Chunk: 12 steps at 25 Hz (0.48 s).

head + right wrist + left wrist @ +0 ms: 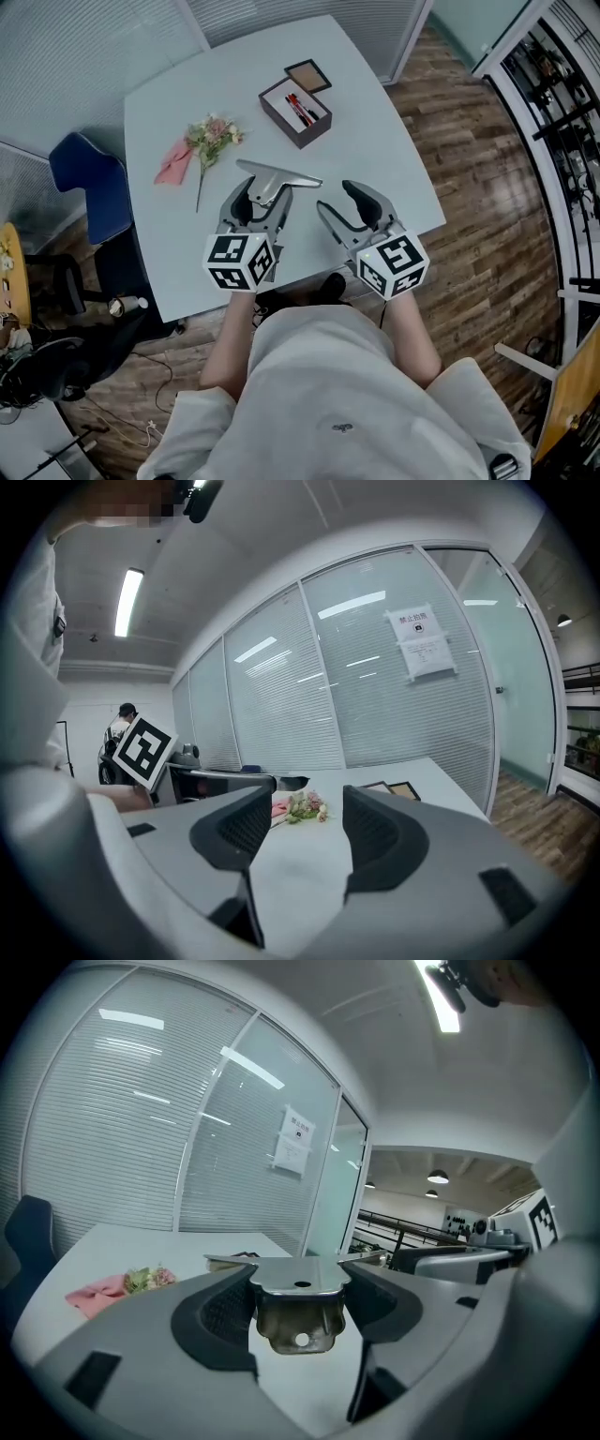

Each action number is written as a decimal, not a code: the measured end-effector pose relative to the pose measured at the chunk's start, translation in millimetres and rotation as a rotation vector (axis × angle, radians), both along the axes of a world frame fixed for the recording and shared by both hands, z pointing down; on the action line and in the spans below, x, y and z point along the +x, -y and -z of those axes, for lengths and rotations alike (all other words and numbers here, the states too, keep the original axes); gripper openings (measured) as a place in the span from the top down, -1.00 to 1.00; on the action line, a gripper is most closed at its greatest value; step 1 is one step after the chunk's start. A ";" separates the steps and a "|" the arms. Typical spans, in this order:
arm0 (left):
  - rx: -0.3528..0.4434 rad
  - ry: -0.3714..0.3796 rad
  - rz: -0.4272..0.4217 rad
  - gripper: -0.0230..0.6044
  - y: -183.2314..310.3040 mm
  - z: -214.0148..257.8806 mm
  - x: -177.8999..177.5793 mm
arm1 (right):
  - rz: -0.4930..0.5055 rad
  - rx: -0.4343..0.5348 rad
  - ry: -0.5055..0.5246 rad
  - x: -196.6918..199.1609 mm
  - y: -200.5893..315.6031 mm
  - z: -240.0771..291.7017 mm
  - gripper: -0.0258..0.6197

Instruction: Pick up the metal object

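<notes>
There's the metal bracket (277,178), pinched between the jaws of the left gripper (258,204) and held over the near part of the table (169,103). Its flat plate is on top, and a bent tab with a hole hangs down between the pads. The right gripper (339,201) is just beside it, jaws spread, nothing between them. Farther out, flowers (214,137) touch a pink cloth (172,163). To their right is a dark box (295,112) with pens in it, a small frame (307,75) at its far corner. A blue chair (89,183) stands at the table's left edge.
</notes>
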<state>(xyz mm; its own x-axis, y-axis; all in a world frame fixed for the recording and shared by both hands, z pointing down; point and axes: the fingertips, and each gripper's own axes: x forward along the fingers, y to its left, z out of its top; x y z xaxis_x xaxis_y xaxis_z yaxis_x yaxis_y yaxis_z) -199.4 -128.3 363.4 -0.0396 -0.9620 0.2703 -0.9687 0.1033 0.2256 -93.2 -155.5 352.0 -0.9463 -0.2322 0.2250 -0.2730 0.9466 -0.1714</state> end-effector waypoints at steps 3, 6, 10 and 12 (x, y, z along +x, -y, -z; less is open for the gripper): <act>0.001 0.018 0.017 -0.02 -13.0 4.8 -14.3 | 0.016 0.013 0.007 -16.4 -9.9 5.2 0.25; 0.004 0.029 0.033 -0.02 -25.3 9.7 -29.5 | 0.032 0.026 0.013 -32.6 -20.4 10.2 0.27; 0.002 0.056 0.059 -0.02 -42.5 16.2 -48.2 | 0.061 0.047 0.011 -53.1 -37.5 15.3 0.27; -0.005 0.071 0.073 -0.02 -50.0 17.3 -58.3 | 0.065 0.053 0.014 -62.8 -44.3 17.4 0.33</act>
